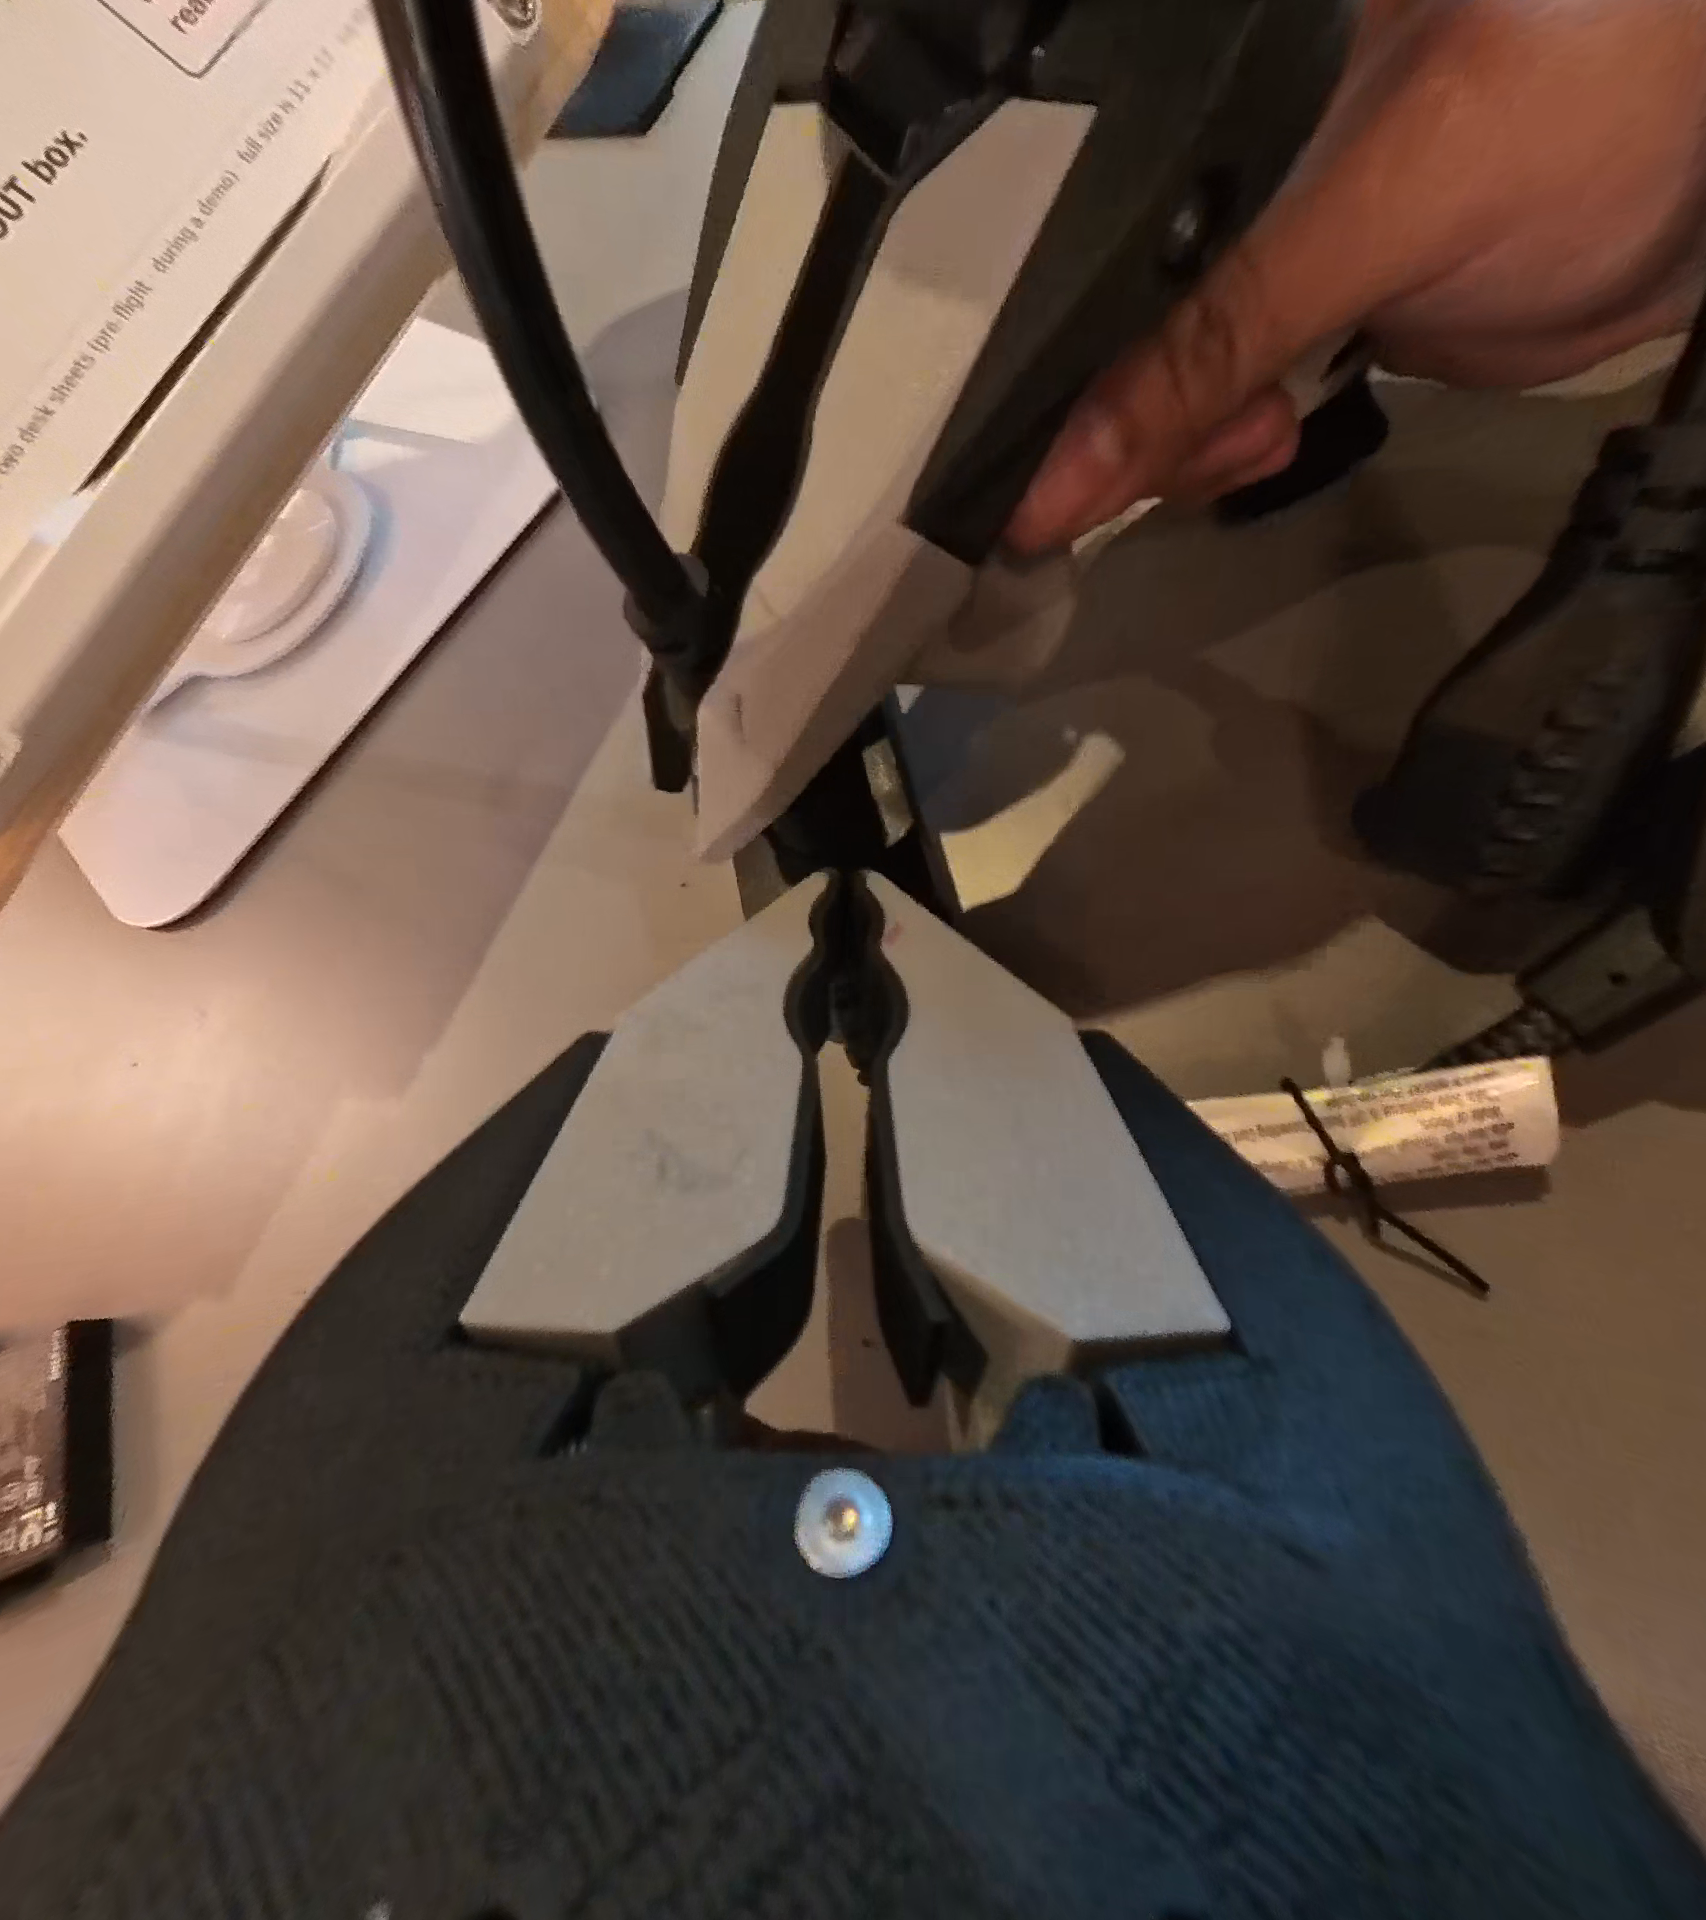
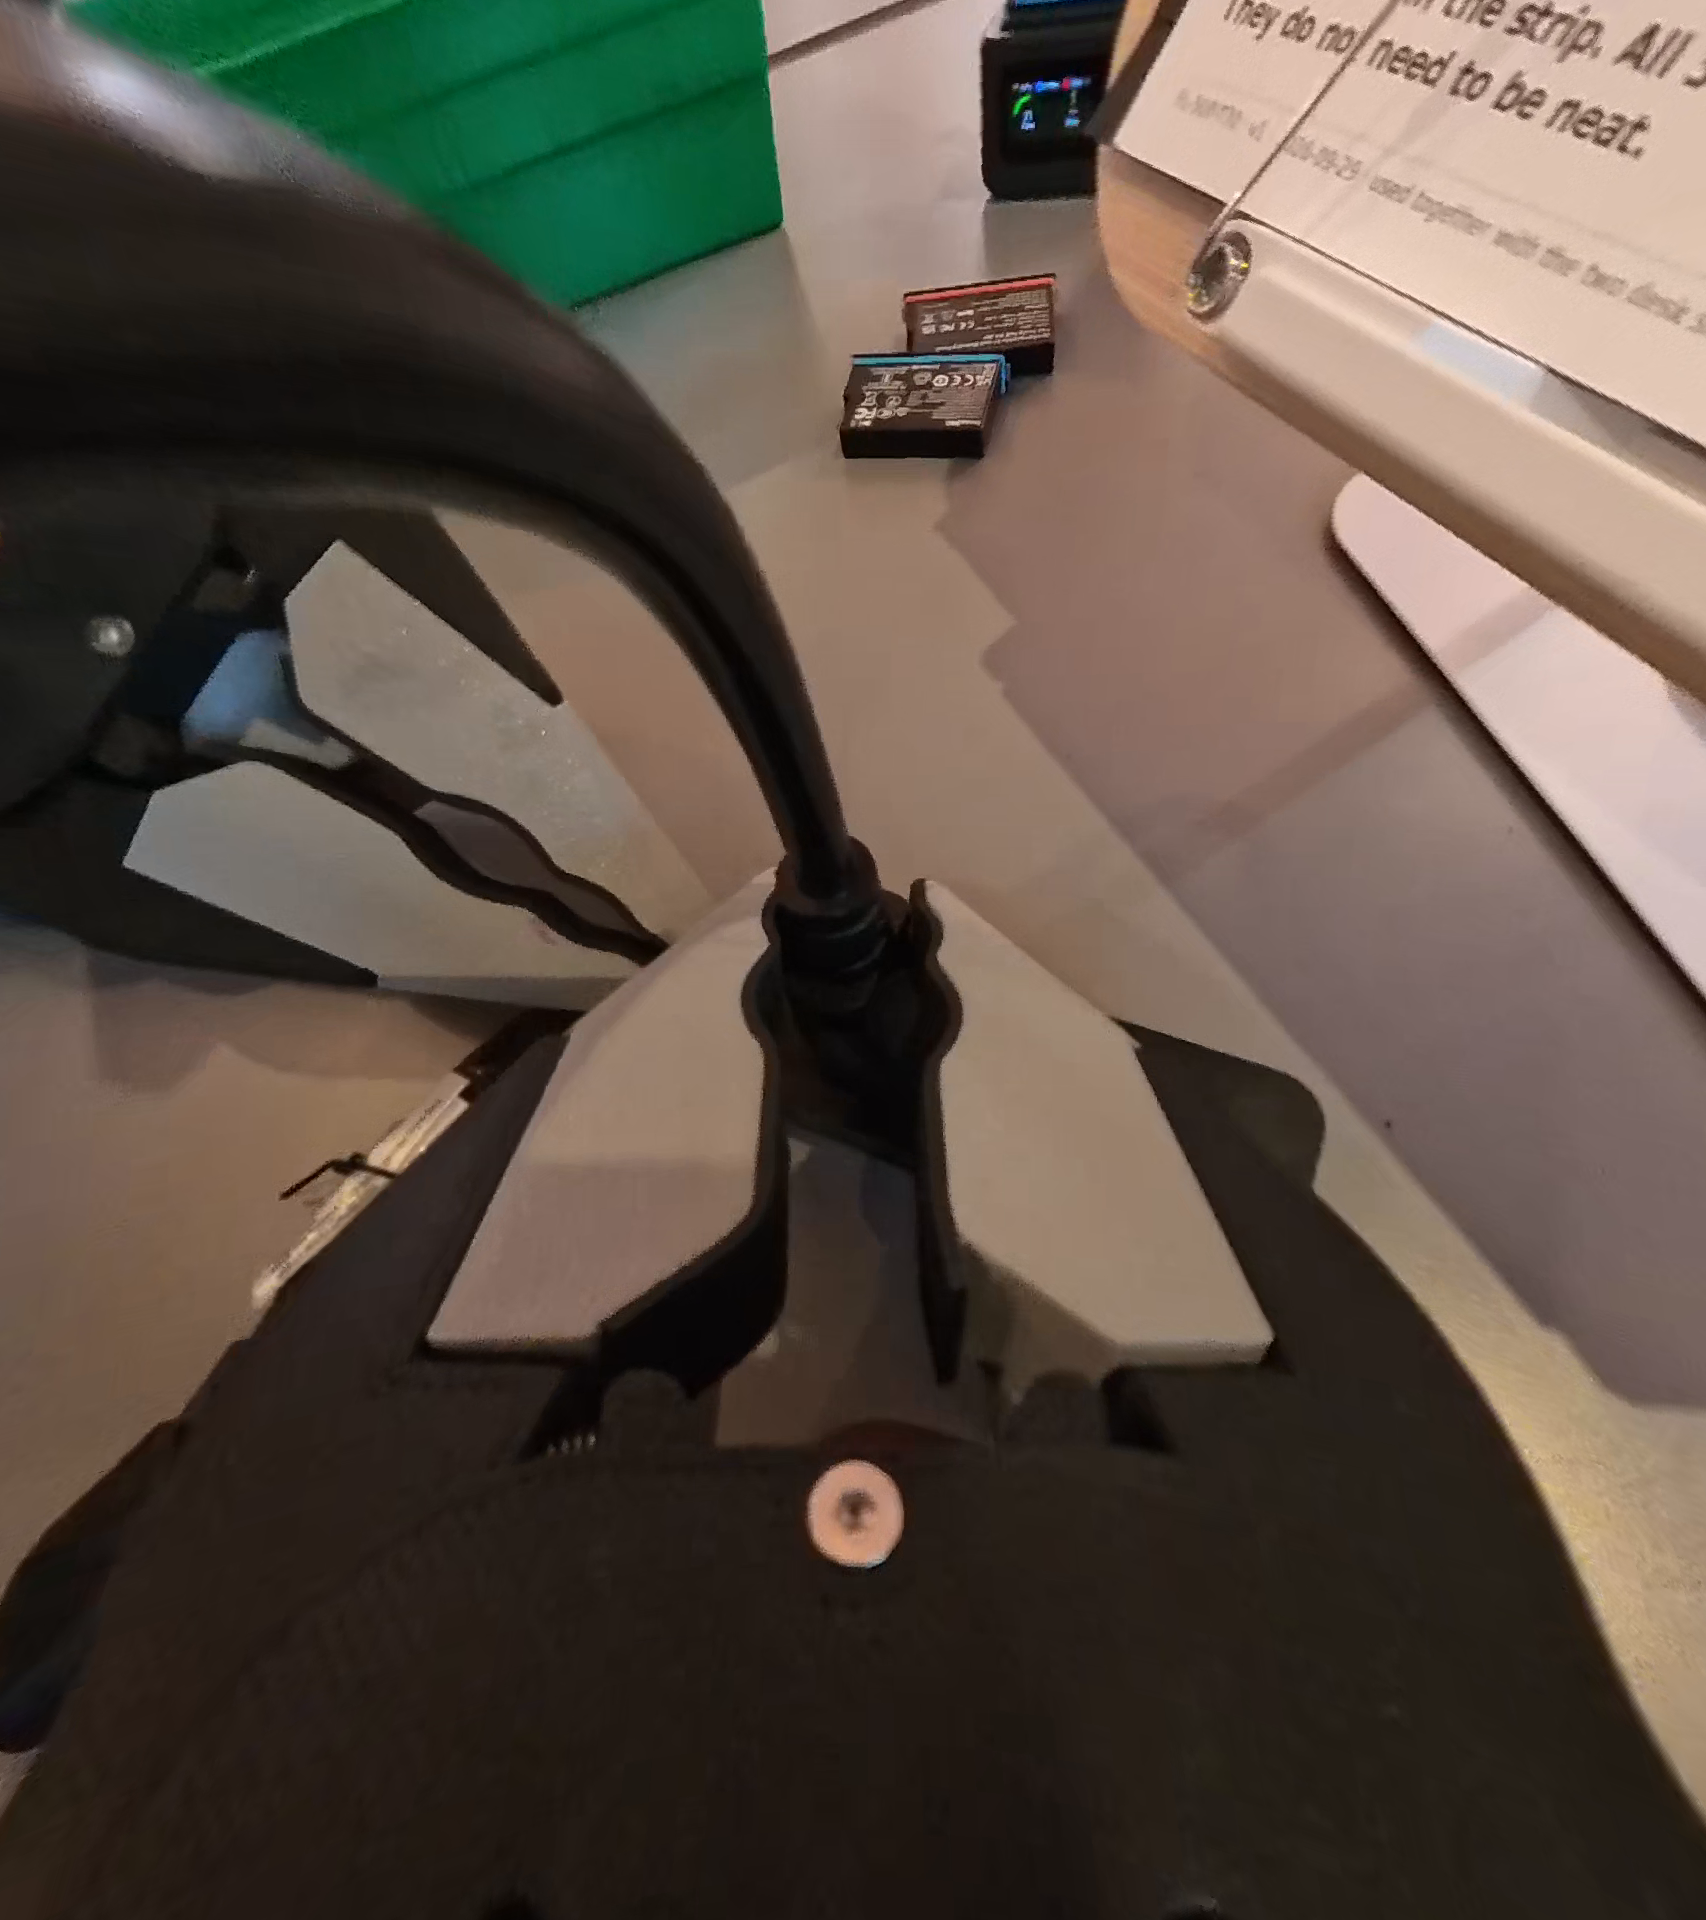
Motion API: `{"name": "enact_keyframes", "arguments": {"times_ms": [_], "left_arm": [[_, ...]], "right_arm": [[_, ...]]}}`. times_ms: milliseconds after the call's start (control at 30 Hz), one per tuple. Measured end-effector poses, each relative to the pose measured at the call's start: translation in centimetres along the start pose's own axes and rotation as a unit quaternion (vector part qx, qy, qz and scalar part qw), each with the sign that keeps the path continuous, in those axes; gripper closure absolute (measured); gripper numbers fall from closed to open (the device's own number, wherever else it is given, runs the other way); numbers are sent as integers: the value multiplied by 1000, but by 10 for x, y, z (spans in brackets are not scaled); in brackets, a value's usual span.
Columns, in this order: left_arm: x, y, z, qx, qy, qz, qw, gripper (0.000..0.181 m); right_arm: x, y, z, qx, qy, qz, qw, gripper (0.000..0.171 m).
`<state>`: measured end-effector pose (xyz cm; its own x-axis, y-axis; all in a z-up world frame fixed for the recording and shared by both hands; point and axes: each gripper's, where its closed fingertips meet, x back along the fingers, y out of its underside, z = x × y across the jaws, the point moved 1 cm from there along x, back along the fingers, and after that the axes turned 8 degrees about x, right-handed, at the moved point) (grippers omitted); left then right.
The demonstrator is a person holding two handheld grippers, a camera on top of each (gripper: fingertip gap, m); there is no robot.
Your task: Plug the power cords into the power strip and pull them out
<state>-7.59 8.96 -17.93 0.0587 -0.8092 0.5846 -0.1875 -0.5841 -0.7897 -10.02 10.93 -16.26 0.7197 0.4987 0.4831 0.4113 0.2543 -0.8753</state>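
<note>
My right gripper point(image 2: 854, 935) is shut on the ribbed neck of a black power cord plug point(image 2: 844, 987); its cable point(image 2: 475, 457) arcs up and to the left. In the left wrist view this gripper point(image 1: 797, 821) comes down from above in a person's hand point(image 1: 1348, 312), with the plug point(image 1: 833, 821) and a metal prong at its tip. My left gripper point(image 1: 844, 904) is shut tip to tip against it, with a black ribbed piece of the same plug in its pad notch. It also shows in the right wrist view point(image 2: 657, 940). A second black plug point(image 1: 1555, 727) lies to the right. No power strip is in view.
A white sign stand point(image 1: 205, 540) with a printed sheet stands at the left; it also shows in the right wrist view point(image 2: 1451, 436). Black battery packs point(image 2: 942, 374) lie on the grey table point(image 2: 1140, 831), near a green bin point(image 2: 558, 135) and a small screen device point(image 2: 1041, 114). A rolled paper tag point(image 1: 1379, 1132) lies to the right.
</note>
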Motion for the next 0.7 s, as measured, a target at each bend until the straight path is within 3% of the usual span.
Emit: {"name": "enact_keyframes", "arguments": {"times_ms": [33, 233, 433, 500, 600, 633, 700], "left_arm": [[0, 0, 0, 2, 2, 0, 1000, 181], [0, -1, 1, -3, -2, -5, 1000, 181], [0, -1, 1, -3, -4, -6, 1000, 181], [1, -1, 1, -2, -5, -5, 1000, 181], [-1, -1, 5, 1, 8, -2, 1000, 181], [-1, -2, 7, 1, 13, 0, 1000, 181], [-3, -4, 9, -8, 10, -2, 1000, 181]], "right_arm": [[0, 0, 0, 13, 3, -6, 1000, 153], [1, -1, -2, 136, 58, -56, 987, 152], [1, -3, -4, 190, 93, -74, 974, 152], [0, -3, -4, 133, 69, -50, 987, 151], [0, 0, -5, -70, -60, 20, 995, 152], [1, -1, -6, -97, -85, 34, 991, 151], [0, 1, -4, -48, -58, 20, 997, 152]]}}
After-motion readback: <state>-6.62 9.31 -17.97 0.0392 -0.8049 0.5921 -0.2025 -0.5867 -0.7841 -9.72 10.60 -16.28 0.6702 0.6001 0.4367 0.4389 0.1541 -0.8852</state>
